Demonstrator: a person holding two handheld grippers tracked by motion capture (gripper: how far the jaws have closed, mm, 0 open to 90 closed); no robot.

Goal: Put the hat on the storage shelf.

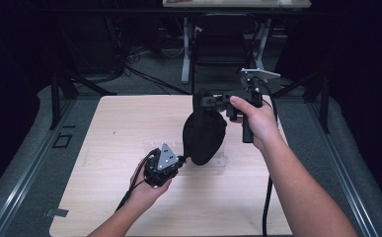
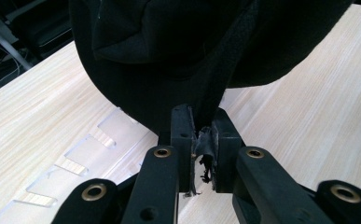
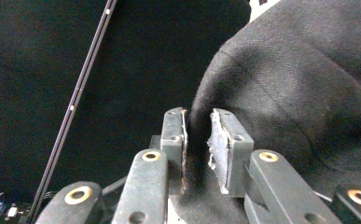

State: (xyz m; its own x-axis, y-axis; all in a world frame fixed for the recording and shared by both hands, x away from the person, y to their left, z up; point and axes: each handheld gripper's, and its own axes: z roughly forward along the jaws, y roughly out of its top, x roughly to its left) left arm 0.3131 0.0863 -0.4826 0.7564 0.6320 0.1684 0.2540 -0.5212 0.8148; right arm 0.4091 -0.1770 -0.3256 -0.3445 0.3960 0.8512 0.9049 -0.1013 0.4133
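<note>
A black fabric hat (image 1: 203, 133) hangs in the air above the wooden table (image 1: 114, 128), stretched between my two grippers. My left gripper (image 1: 182, 159) comes in low from the left and is shut on the hat's lower edge (image 2: 206, 100); frayed cloth sits pinched between its pads (image 2: 183, 135). My right gripper (image 1: 198, 98) reaches the hat's top from the right. In the right gripper view its jaws stand a little apart around a fold of the hat (image 3: 299, 84), with a gap at the right pad (image 3: 222, 149), so the right gripper (image 3: 197, 123) is open.
A clear plastic slotted strip (image 2: 75, 163) lies flat on the table under the hat, also seen as a faint sheet (image 1: 220, 162). Grey padding borders the table (image 1: 40, 163). Desk legs and cables stand in the dark beyond the far edge (image 1: 186, 54).
</note>
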